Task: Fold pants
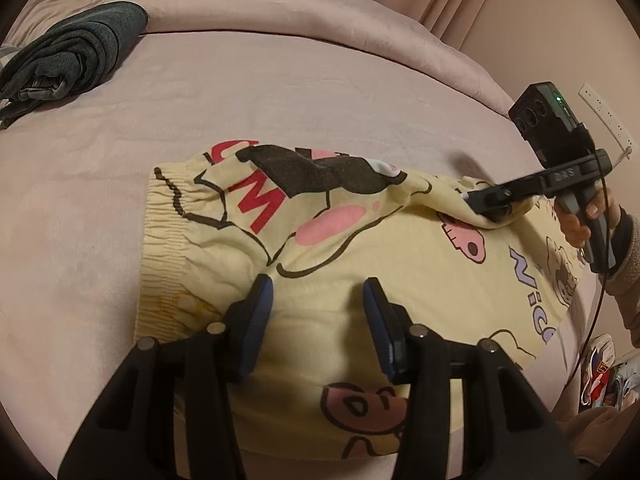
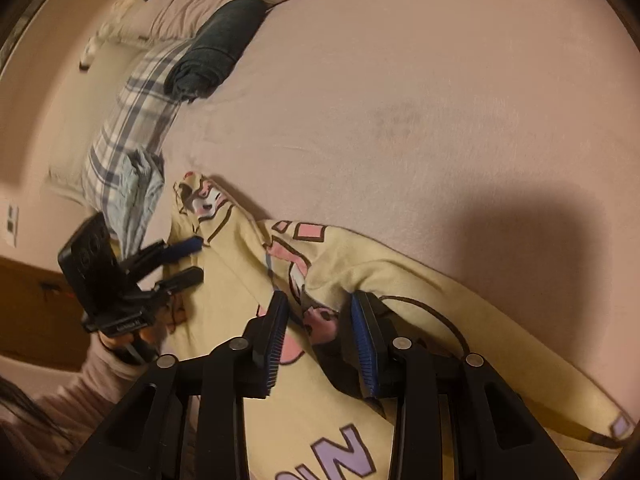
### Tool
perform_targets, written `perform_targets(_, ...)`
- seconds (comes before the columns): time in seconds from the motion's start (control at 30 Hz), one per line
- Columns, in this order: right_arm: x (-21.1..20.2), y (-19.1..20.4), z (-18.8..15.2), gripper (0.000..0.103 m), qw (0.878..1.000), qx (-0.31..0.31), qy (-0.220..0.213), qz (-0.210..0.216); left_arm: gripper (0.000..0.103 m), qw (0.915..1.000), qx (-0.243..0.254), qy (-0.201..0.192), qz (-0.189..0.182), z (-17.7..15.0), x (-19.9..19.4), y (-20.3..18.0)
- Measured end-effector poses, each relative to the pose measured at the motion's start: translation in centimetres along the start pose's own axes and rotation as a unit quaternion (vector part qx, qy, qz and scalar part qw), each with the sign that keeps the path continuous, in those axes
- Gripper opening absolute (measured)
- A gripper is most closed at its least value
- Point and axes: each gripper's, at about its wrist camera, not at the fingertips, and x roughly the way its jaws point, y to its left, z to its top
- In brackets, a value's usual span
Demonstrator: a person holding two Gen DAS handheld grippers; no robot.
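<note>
My left gripper (image 1: 318,312) hangs just over the yellow cartoon-print pants (image 1: 320,240) with its blue pads spread wide and nothing between them; the cloth runs flat beneath and ahead of the fingers, and I cannot tell whether the tips touch it. Off to its right, my right gripper (image 1: 486,204) has a ridge of the same fabric bunched at its tips. From its own camera the pads look parted with a fold of cloth humped up in the gap, so I judge it is gathering that ridge, but I cannot tell whether it truly pinches. Ahead and to the left of my left fingers lies the elastic waistband (image 1: 160,216), puckered and roughly straight, and the pants spread from there across the pink bed (image 1: 280,88) toward my right hand. Farther out, up-left and well apart, sits a folded dark garment (image 1: 72,52); the right wrist view also shows a plaid cloth (image 2: 132,120) beside it. As for progress, I judge the pants laid out and perhaps doubled leg over leg, though the layers are hard to read. The lengthwise folds toward the waistband seem not yet made, and the raised wrinkle near my right gripper wants smoothing.
</note>
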Motion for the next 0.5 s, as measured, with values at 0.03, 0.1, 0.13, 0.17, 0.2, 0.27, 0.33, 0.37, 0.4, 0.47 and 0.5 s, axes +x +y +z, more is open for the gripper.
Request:
perform_targets(0.03,0.2,0.1,0.2,0.011,1.0,0.001,-0.006,-0.003,0.041,1.0,0.003,0.001,0.002,0.1,0.0,0.0)
perform_targets(0.1,-1.2,0.0,1.0,0.009,0.999,-0.005,-0.039,-0.006,0.035,1.0,0.007,0.005,0.003,0.2,-0.1,0.3)
perform_targets(0.13,-1.7,0.3,1.5,0.009,0.999,-0.007,-0.052,-0.01,0.031,1.0,0.005,0.007,0.002,0.2,-0.1,0.6)
perform_targets(0.17,-2.6,0.1,2.5,0.009,0.997,-0.007,-0.072,-0.009,0.03,1.0,0.005,0.008,0.002,0.2,-0.2,0.7)
perform_targets(0.2,-3.2,-0.1,3.7,0.008,0.996,-0.004,-0.084,-0.01,0.026,0.9999,0.002,0.01,0.0,0.3,0.0,0.9)
perform_targets(0.27,-2.3,0.4,5.3,0.008,0.995,-0.029,-0.077,-0.052,0.02,0.9999,-0.004,0.011,0.0,0.3,-0.1,1.5)
perform_targets(0.33,-0.1,0.7,6.4,0.008,0.993,-0.053,-0.047,-0.096,0.019,0.9999,-0.004,0.01,-0.003,0.2,-0.1,1.8)
perform_targets(0.37,0.8,0.5,6.8,0.008,0.993,-0.057,-0.03,-0.103,0.019,0.9999,-0.004,0.011,-0.004,0.2,-0.2,1.8)
perform_targets(0.4,1.5,0.2,7.0,0.008,0.992,-0.059,-0.017,-0.107,0.019,0.9999,-0.004,0.012,-0.004,0.1,-0.3,1.8)
perform_targets(0.47,1.4,-0.4,7.1,0.008,0.995,-0.043,-0.013,-0.087,0.019,0.9998,-0.004,0.019,-0.001,0.3,-0.6,1.8)
perform_targets(0.5,0.5,-0.7,7.1,0.008,0.996,-0.033,-0.024,-0.079,0.019,0.9997,-0.007,0.022,0.001,0.6,-0.5,1.6)
